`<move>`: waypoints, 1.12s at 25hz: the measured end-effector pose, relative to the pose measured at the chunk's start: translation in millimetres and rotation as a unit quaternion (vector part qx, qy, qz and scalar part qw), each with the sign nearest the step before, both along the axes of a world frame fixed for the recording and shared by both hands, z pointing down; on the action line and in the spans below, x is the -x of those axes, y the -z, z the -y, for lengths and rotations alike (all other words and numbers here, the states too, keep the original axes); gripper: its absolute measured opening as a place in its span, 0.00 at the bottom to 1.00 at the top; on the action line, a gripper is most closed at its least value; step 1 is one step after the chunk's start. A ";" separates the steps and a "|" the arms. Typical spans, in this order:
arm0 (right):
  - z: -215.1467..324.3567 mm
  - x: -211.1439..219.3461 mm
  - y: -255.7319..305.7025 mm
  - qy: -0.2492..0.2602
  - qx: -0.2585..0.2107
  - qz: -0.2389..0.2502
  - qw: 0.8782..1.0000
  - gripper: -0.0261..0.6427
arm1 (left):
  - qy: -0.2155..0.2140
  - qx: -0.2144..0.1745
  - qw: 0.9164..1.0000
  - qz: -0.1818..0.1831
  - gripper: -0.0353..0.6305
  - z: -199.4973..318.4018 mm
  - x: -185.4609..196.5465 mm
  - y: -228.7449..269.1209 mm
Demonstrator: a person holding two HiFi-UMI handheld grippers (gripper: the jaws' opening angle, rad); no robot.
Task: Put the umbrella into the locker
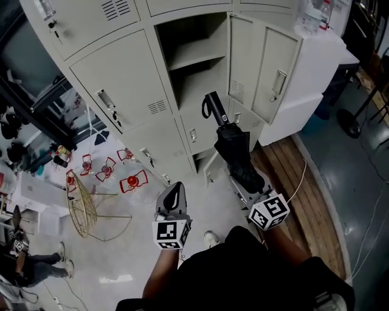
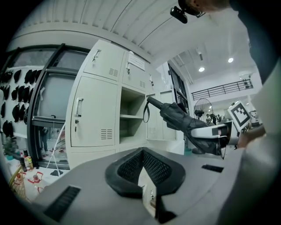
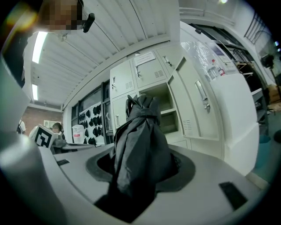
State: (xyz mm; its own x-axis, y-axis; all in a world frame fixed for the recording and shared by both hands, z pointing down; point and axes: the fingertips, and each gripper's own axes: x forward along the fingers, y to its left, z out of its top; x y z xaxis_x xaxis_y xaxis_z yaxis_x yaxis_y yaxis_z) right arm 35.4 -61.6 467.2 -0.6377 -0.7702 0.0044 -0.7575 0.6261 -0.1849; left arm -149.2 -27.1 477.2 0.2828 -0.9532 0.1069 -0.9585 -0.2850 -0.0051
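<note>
A folded black umbrella [image 1: 231, 143] sticks out level from my right gripper [image 1: 244, 180], handle end [image 1: 212, 105] toward the lockers. My right gripper [image 3: 140, 165] is shut on the umbrella's [image 3: 139, 140] fabric body. The open locker compartment [image 1: 197, 61] with its inner shelf lies straight ahead of the umbrella tip, a short way off, and it also shows as the open locker [image 3: 169, 112] behind the bundle. My left gripper [image 1: 174, 193] hangs to the left of the umbrella, apart from it. In its own view the left gripper [image 2: 141, 152] is shut and empty, with the umbrella [image 2: 180, 117] at the right.
The locker door [image 1: 267, 67] stands swung open to the right. A plastic bag of bottles [image 1: 310, 18] sits on top of the lockers. On the floor at left are a wire frame [image 1: 82, 205] and red stands [image 1: 134, 180]. A wooden platform [image 1: 310, 194] runs along the right.
</note>
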 end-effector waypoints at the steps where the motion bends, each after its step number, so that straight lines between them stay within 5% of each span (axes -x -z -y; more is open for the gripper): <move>1: 5.2 1.9 1.6 -0.002 -0.001 0.000 1.000 0.39 | -0.002 0.001 1.000 0.001 0.05 4.5 1.7 1.6; 18: 114.6 7.5 15.1 -0.004 -0.006 -0.001 1.000 0.39 | 0.000 -0.005 1.000 0.003 0.05 101.7 5.3 9.3; 28: 192.5 16.9 34.9 0.023 -0.006 0.004 1.000 0.39 | 0.039 -0.018 0.999 0.010 0.05 174.0 16.7 25.2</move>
